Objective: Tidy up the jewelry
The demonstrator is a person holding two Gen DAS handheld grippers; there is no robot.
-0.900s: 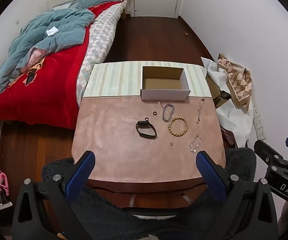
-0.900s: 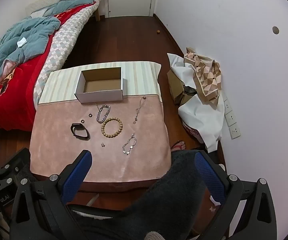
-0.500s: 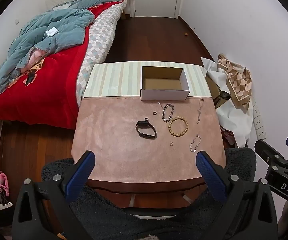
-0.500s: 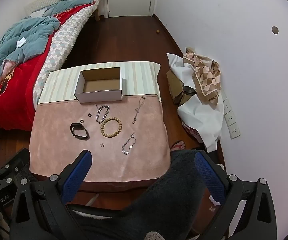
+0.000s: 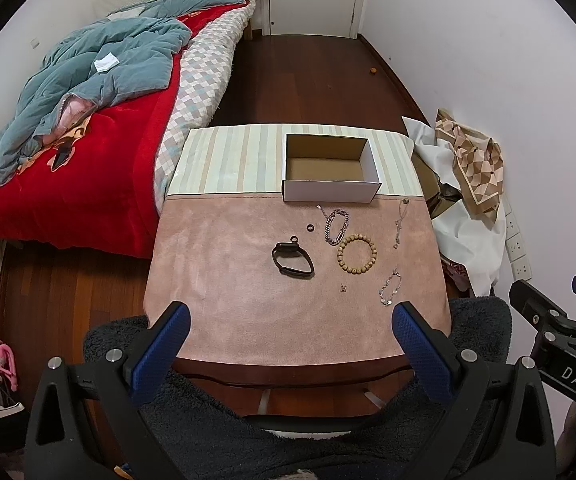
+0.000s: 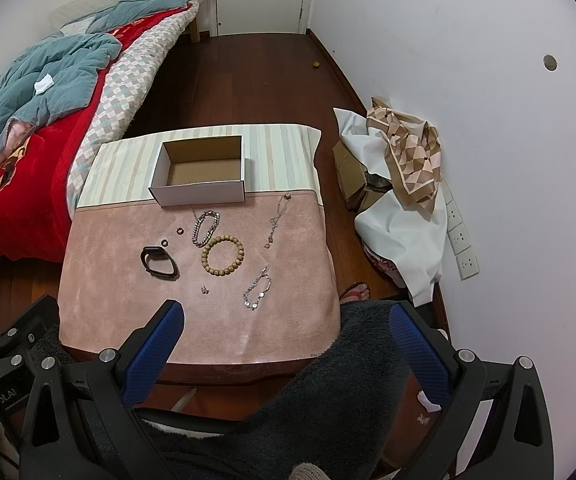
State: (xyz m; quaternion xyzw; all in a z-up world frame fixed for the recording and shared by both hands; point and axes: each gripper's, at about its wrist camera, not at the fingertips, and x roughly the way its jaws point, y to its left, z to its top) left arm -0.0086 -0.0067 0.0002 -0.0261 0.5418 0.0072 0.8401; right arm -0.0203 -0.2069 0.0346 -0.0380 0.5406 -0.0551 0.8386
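Almost nothing has moved since the earlier frames: both views hold their place over the near edge of the table [image 5: 215,280], with only a slight drift in the right view. Nearest, the left hand-held gripper [image 5: 292,322] and the right hand-held gripper [image 6: 285,322] both hang wide and carry nothing, well short of the jewelry. Closest to them lie the charm bracelet [image 6: 256,289] and a tiny earring [image 6: 205,289]; beyond sit the wooden bead bracelet [image 6: 222,256] and the black band [image 6: 159,263], then two small rings [image 6: 178,231] and the silver chain bracelet [image 6: 205,227], with a thin necklace [image 6: 276,219] off toward the right edge. Farthest, the open cardboard box [image 6: 199,196] stands empty, just behind the chain. My judgement is that the reach for a first piece is the step in hand. Starting with the bead bracelet or the band seems wise, since both offer bulk to pinch; come down steeply, close across one side of the loop, and lift clear before crossing the box wall. The chains and the earring lie flat on the soft pink cloth and may slip or snag.
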